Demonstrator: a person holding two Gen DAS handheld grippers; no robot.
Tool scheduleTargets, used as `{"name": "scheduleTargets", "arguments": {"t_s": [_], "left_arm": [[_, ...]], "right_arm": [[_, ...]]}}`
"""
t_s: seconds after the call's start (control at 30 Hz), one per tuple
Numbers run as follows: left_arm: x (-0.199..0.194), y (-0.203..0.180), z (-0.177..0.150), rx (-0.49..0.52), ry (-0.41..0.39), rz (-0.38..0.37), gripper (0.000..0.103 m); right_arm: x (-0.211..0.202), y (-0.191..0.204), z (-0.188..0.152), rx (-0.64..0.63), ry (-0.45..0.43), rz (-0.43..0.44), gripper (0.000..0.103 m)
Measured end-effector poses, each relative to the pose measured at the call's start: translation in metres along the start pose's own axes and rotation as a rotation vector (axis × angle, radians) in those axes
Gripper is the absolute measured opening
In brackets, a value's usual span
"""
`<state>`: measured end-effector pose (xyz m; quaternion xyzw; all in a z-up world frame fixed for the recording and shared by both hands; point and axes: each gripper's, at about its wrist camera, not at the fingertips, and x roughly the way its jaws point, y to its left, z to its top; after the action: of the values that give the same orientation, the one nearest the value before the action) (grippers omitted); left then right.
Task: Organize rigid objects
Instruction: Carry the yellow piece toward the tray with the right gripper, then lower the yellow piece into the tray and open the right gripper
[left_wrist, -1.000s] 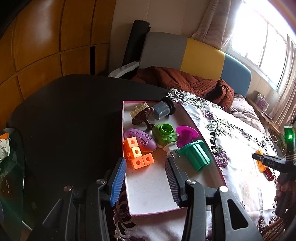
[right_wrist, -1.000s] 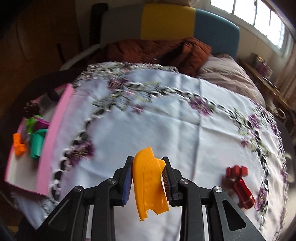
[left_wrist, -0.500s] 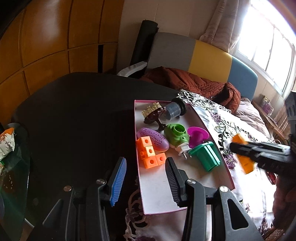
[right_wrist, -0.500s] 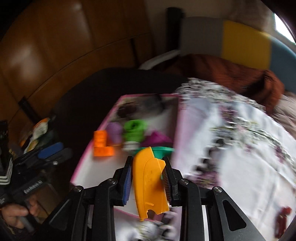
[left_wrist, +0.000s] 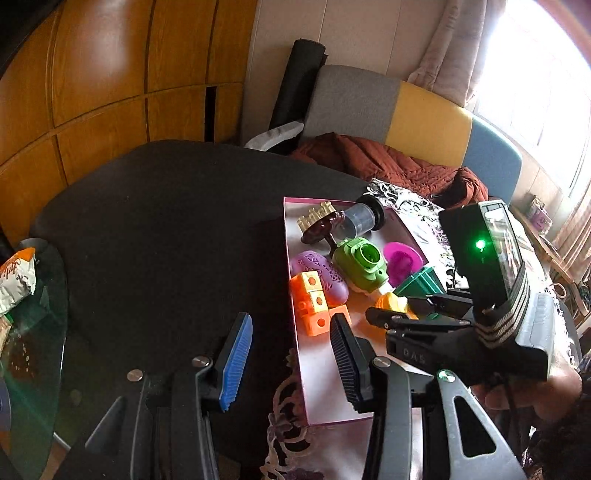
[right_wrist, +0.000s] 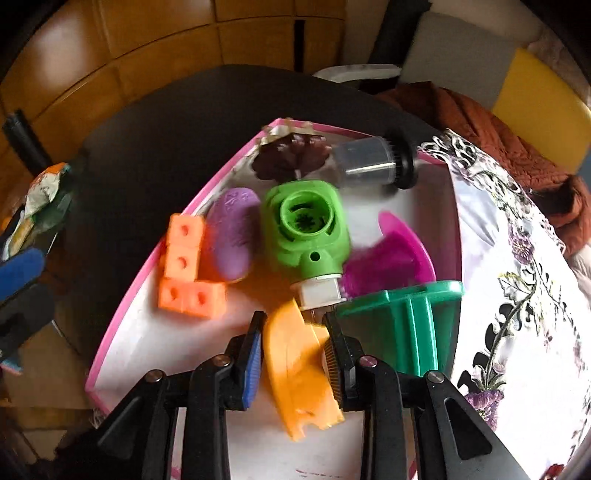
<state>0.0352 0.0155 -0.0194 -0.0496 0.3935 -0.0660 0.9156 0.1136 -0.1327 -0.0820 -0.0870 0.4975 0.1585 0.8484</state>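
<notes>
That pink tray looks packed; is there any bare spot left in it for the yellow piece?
Yes. The tray's near end is bare, from the orange blocks and green cup down to its front rim. The far half is crowded: purple oval, green plug, magenta piece, brown piece, grey cylinder. The right gripper holds the yellow piece above that gap.

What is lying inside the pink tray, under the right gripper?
Under the right gripper, which holds an orange piece, the pink tray floor is partly hidden.
</notes>
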Motion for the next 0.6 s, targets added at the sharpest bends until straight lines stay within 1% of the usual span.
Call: {"name": "scheduleTargets", "arguments": {"t_s": [0.07,0.13,0.17,0.27,0.4,0.5,0.57,0.6], "left_arm": [[0.0,0.001,0.001,-0.001,0.0,0.002,0.044],[0.0,0.001,0.002,-0.004,-0.002,0.002,0.044],[0.0,0.001,0.002,-0.005,-0.003,0.002,0.044],[0.0,0.001,0.001,-0.003,-0.006,0.002,0.044],[-0.002,-0.002,0.0,0.004,-0.01,0.0,0.044],[-0.003,-0.004,0.0,0.011,-0.013,0.0,0.044],[-0.004,-0.006,0.0,0.014,-0.014,0.001,0.044],[-0.004,-0.006,0.0,0.016,-0.015,0.001,0.044]], "right_arm": [[-0.005,-0.003,-0.001,0.016,-0.018,0.018,0.039],[-0.012,-0.004,-0.002,0.015,-0.039,0.027,0.048],[-0.017,-0.001,-0.003,0.015,-0.05,0.032,0.05],[-0.031,0.002,-0.008,0.02,-0.087,0.045,0.051],[-0.044,0.003,-0.012,0.023,-0.126,0.037,0.052],[-0.054,0.003,-0.017,0.02,-0.156,0.01,0.052],[-0.06,0.002,-0.02,0.019,-0.175,-0.007,0.054],[-0.063,0.001,-0.022,0.019,-0.184,-0.015,0.057]]}}
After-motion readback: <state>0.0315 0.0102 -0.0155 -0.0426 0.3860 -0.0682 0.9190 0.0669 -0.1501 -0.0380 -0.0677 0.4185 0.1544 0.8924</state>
